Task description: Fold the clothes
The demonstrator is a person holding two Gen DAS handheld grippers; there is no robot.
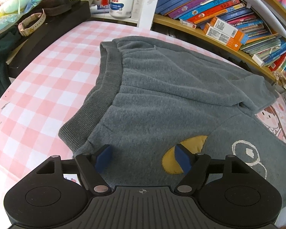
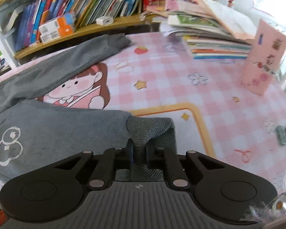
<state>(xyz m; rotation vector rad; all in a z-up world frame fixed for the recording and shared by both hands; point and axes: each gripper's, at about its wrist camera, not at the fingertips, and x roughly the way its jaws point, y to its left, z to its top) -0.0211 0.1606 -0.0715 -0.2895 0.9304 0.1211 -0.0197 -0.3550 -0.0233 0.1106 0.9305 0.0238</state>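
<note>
A grey sweatshirt (image 1: 162, 95) lies spread on the pink checked tablecloth (image 1: 47, 76), ribbed hem to the left, with a yellow patch (image 1: 169, 162) and a white outline figure (image 1: 246, 152). My left gripper (image 1: 143, 159) is open just above the body near the hem, holding nothing. In the right wrist view the sweatshirt (image 2: 57, 129) lies at the left. My right gripper (image 2: 139, 152) is shut on the ribbed cuff (image 2: 148, 127) of the near sleeve. The other sleeve (image 2: 66, 64) stretches towards the shelf.
A bookshelf (image 1: 228, 19) runs along the far edge. A black box with a strap (image 1: 31, 23) and a white tub (image 1: 122, 3) stand at the far left. A stack of books (image 2: 209, 40) and a pink card (image 2: 265, 57) sit on the right.
</note>
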